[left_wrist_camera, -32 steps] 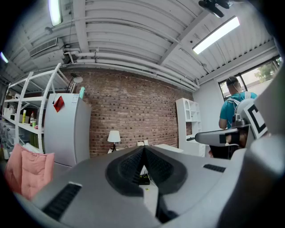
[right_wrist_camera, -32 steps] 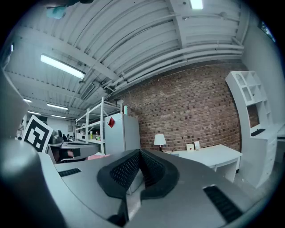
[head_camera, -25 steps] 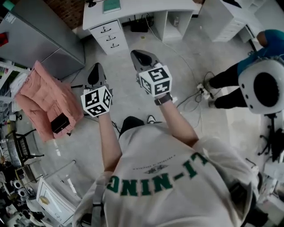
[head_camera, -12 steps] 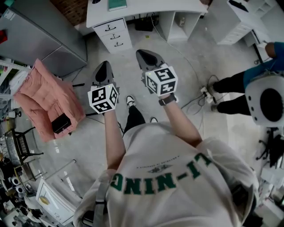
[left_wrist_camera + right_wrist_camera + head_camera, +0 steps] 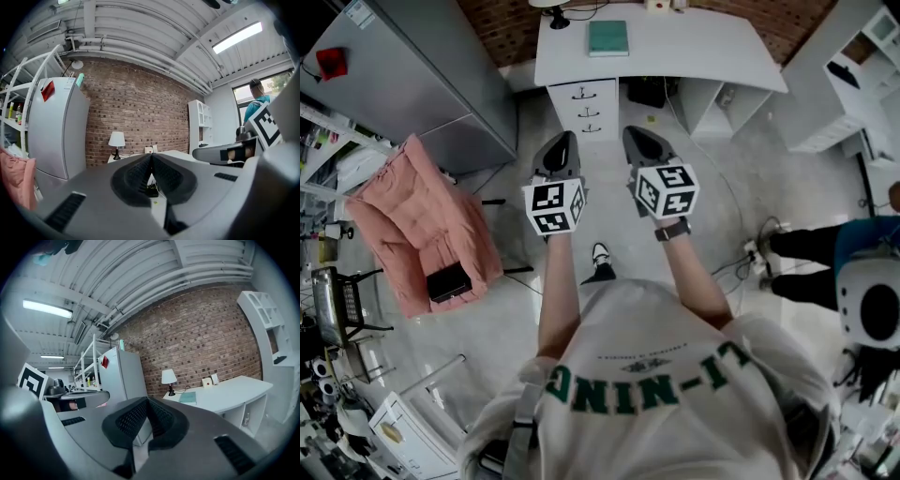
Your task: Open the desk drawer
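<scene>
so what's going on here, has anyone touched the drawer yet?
Not yet. A person stands facing the white desk with a gripper in each hand. The left gripper and the right gripper both point at the desk, each with its jaws shut on nothing. The drawer stack under the desk is ahead of them, all of its drawers closed, and neither gripper touches it.

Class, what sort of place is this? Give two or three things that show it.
Probably an office or workshop room: a white desk with drawers, a lamp on it, a brick wall and shelving.
</scene>
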